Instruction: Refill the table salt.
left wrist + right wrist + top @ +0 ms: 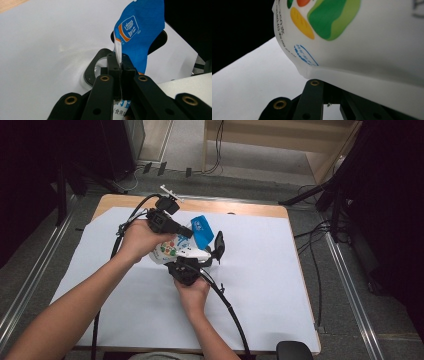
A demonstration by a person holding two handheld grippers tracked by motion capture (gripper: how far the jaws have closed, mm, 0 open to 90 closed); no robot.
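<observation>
Pouch [179, 247], white with coloured fruit shapes and a blue top flap [202, 231], is held up off the white sheet [260, 270] near the middle of the table [240, 208], between the two grippers. In the high view the left gripper [186, 231] comes in from the upper left, gripped in the person's left hand [137, 239], and its tip meets the pouch at the base of the blue flap. In the left gripper view its jaws are squeezed together on a thin edge of the pouch [119, 53], with the blue flap [138, 32] standing up just beyond the fingertips and a logo printed on it. Behind the flap a black ring-shaped thing [96, 67] lies on the sheet; what it is cannot be told. The right gripper [192, 265] sits below the pouch in the high view, held from underneath by the right hand [192, 292], its cable [230, 307] trailing toward the near table edge. In the right gripper view the white body of the pouch [362, 50] lies across the top of the jaws, covering their tips, so whether they are closed on it or merely under it cannot be told. Green, yellow and orange shapes and a small blue stamp [305, 55] show on the pouch's near face.
</observation>
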